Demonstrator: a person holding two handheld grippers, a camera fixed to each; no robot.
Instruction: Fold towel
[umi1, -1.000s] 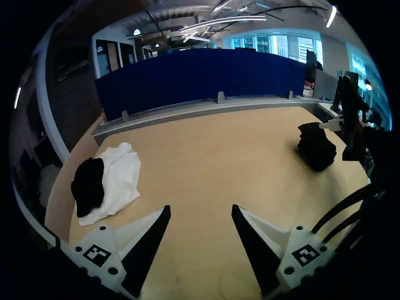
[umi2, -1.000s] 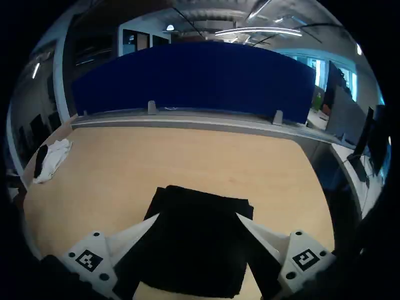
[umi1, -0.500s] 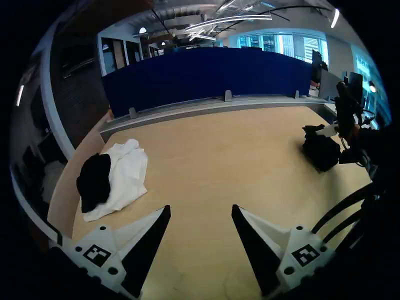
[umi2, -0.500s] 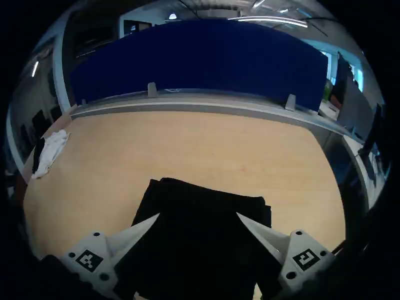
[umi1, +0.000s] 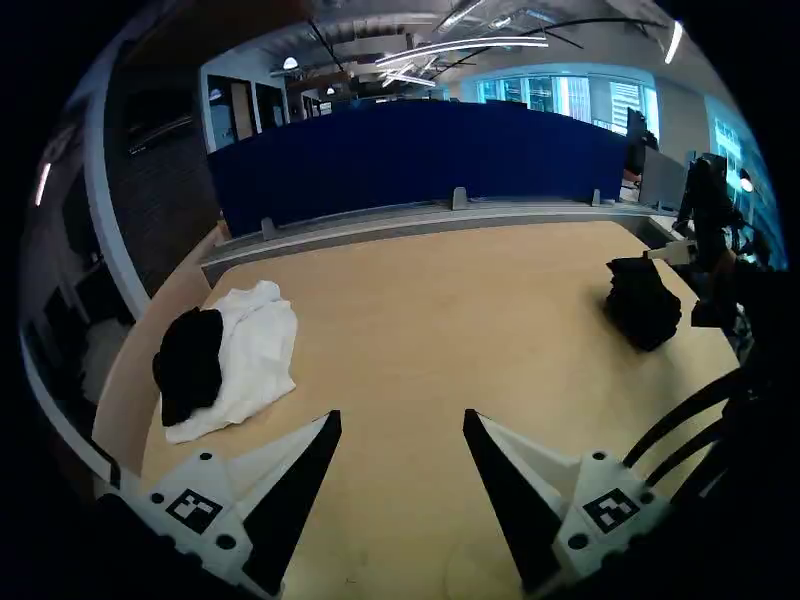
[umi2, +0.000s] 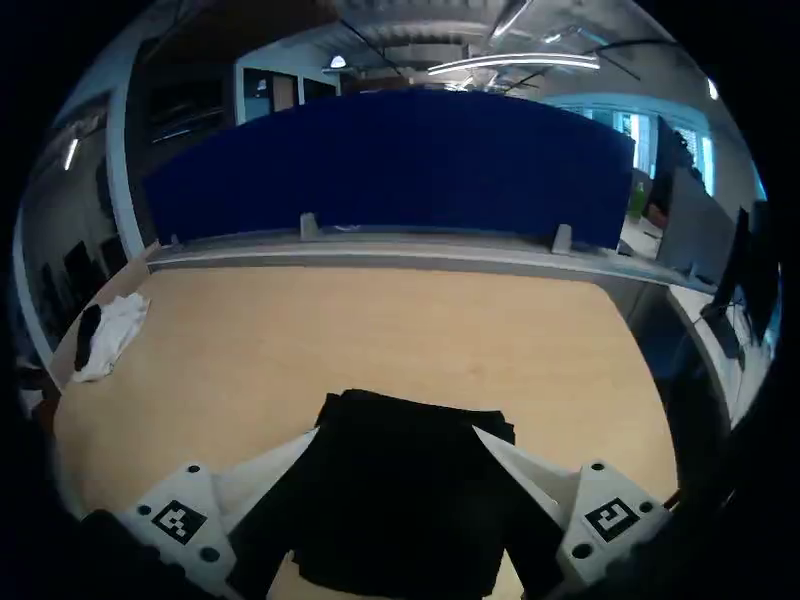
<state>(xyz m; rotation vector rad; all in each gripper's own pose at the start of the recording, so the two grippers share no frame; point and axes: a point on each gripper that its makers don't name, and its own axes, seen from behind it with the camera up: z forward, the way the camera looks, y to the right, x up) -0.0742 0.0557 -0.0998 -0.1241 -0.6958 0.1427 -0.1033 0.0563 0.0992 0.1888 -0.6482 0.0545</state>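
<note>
A folded black towel (umi2: 405, 490) lies on the wooden table (umi2: 400, 330), and it also sits at the table's right side (umi1: 643, 300) in the left gripper view. My right gripper (umi2: 398, 435) is open, its white fingers (umi2: 270, 470) straddling the towel's two sides. From the left gripper view that right gripper (umi1: 690, 250) hangs just behind the towel, held by a person. My left gripper (umi1: 400, 420) is open above bare table, with nothing between its fingers. A crumpled white towel (umi1: 255, 345) with a black cloth (umi1: 185, 360) on it lies at the table's left.
A blue partition (umi1: 420, 150) on a grey rail runs along the table's far edge. A black chair back (umi1: 700, 420) stands at the near right. The white and black pile (umi2: 108, 335) lies near the table's left edge in the right gripper view.
In the right gripper view the black towel's far edge has dropped lower and the towel looks smaller between the fingers. The left gripper view has hardly shifted.
</note>
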